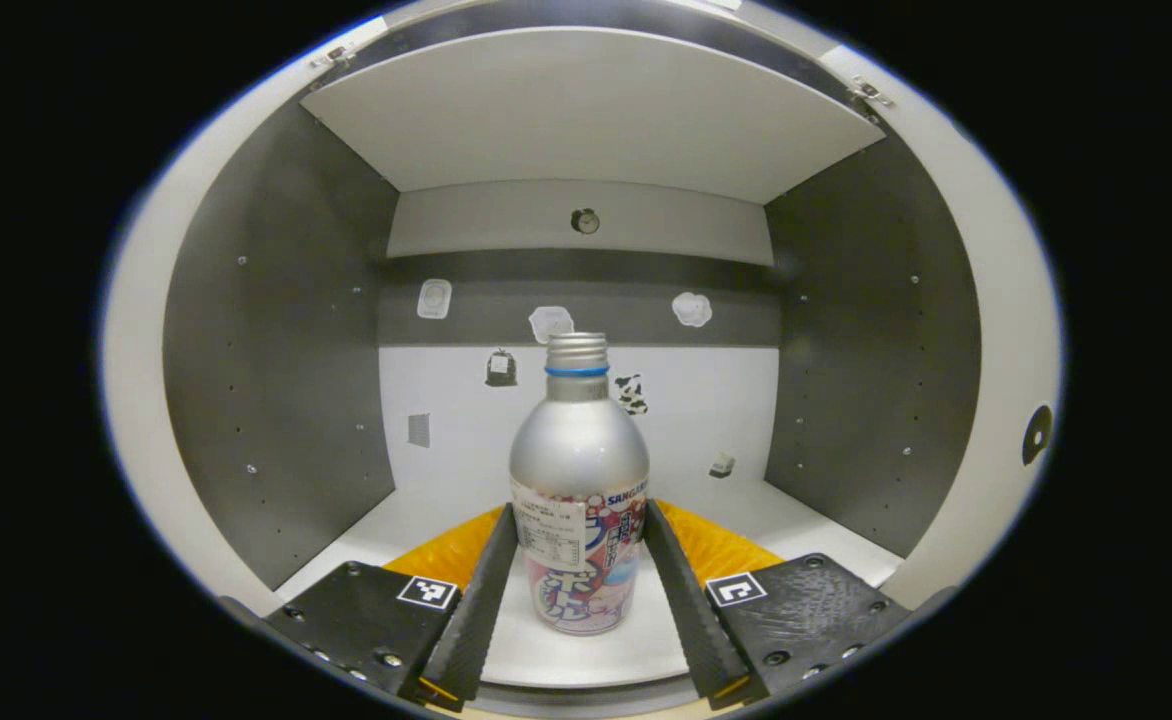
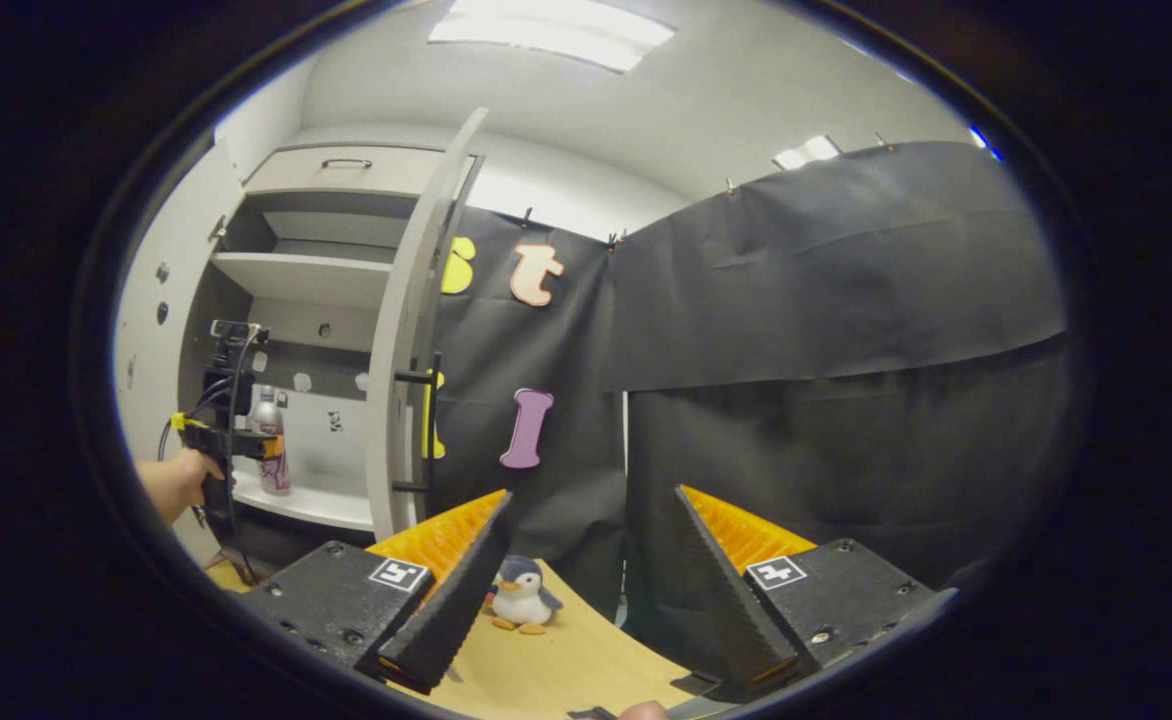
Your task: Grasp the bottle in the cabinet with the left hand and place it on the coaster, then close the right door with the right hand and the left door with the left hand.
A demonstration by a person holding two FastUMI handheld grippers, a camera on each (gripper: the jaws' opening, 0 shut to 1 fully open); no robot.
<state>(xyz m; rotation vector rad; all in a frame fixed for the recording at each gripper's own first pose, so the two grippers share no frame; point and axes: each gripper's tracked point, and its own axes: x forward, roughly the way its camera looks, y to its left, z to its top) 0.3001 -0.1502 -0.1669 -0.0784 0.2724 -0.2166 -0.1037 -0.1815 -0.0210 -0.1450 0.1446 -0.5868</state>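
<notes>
Cabinet: we find the white wall cabinet with grey inner sides [image 1: 276, 350] standing open; its white right door [image 2: 401, 340] is swung out toward us in the right gripper view, left so for access to the shelf, we judge.
Table: a pale wooden tabletop [image 2: 566, 660] lies below the right gripper; a small plush penguin [image 2: 521, 595] sits on it.
Left gripper: the left gripper [image 1: 578, 580] is reached into the cabinet; its fingers lie against both sides of the bottle, and we judge the grip made or all but made.
Right gripper: the right gripper [image 2: 586, 580] is held wide apart with nothing between its fingers; we judge it waiting for the door.
Bottle: the silver aluminium bottle with a printed label and screw cap [image 1: 578, 500] stands upright on the white lower shelf [image 1: 416, 520]; not yet lifted.
</notes>
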